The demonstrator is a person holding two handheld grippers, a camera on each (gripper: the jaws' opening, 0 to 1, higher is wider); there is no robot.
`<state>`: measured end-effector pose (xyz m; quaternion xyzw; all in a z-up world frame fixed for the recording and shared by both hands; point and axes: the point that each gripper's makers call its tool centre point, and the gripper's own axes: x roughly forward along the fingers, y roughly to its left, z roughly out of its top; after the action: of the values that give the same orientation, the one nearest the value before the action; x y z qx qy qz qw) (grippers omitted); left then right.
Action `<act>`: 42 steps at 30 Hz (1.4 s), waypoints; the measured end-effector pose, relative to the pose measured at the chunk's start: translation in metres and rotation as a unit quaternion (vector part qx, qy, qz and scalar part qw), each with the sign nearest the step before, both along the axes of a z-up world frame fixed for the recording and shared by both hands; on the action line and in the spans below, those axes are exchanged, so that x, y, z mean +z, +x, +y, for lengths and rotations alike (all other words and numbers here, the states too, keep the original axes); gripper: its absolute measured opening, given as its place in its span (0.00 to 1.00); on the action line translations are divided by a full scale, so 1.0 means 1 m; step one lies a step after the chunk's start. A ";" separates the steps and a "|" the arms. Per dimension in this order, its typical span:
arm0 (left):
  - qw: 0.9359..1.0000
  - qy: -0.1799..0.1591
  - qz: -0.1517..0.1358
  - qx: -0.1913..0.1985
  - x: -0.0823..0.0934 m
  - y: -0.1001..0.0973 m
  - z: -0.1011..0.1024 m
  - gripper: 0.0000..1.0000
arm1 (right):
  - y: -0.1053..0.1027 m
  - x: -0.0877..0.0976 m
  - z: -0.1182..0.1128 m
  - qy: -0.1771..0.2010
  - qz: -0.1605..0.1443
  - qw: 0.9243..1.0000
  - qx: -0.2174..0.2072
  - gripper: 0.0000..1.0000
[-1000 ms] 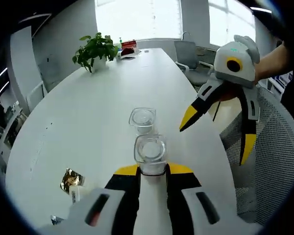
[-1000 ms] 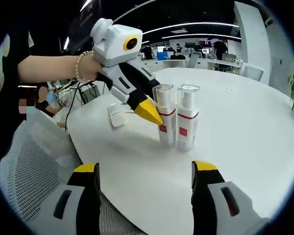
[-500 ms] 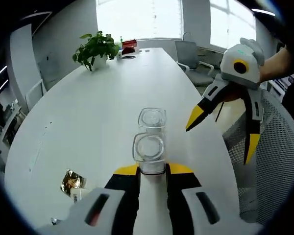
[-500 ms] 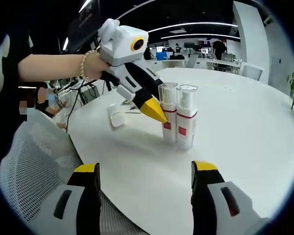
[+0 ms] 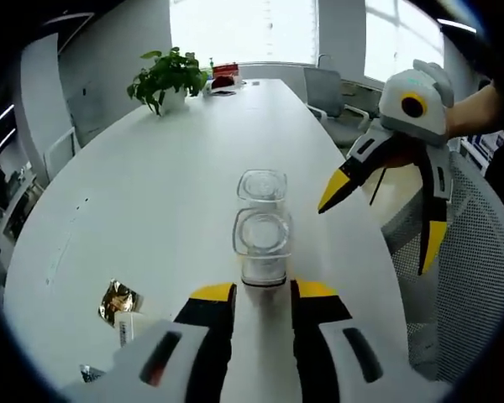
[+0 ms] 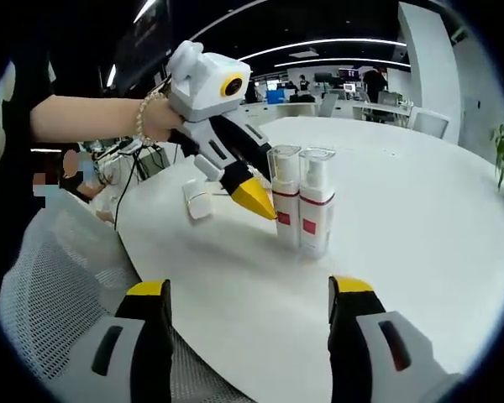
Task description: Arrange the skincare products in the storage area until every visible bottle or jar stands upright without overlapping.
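I see a large white oval desk (image 5: 151,185) carrying two skincare bottles that stand upright, side by side and touching or nearly so, near the desk edge closest to me. In the right gripper view, the nearer bottle (image 6: 315,214) and the farther bottle (image 6: 284,206) each show a clear cap, a white body, a red band and a red square label; I cannot read any writing on the labels. A mesh chair (image 6: 59,285) stands just beside the desk. A potted plant (image 5: 166,77) sits at the far end of the desk, well apart from the bottles. My right gripper (image 6: 248,306) hangs over the desk edge, jaws spread wide with nothing between them. My left gripper (image 5: 260,294) has its yellow tips parted just in front of the closest bottle; in the right gripper view one tip lies against or just beside that bottle, and I cannot tell if it touches. A foil sachet (image 5: 118,300) lies on the desk to the left.
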<state>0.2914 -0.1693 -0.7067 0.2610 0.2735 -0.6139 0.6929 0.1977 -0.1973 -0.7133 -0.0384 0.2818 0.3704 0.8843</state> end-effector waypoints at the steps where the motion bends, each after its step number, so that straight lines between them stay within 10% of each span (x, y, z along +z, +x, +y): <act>1: 1.000 -0.002 0.000 0.002 0.000 0.000 0.000 0.31 | 0.000 0.000 0.000 0.000 -0.001 1.000 0.000 0.76; 42: 0.981 -0.050 0.057 0.177 0.034 -0.050 0.105 0.78 | 0.003 0.047 0.020 0.001 -0.050 0.999 0.014 0.88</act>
<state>0.2418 -0.0643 -0.6730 0.1375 0.3234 -0.5085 0.7861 0.2010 -0.1777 -0.6666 -0.0599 0.2366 0.3811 0.8917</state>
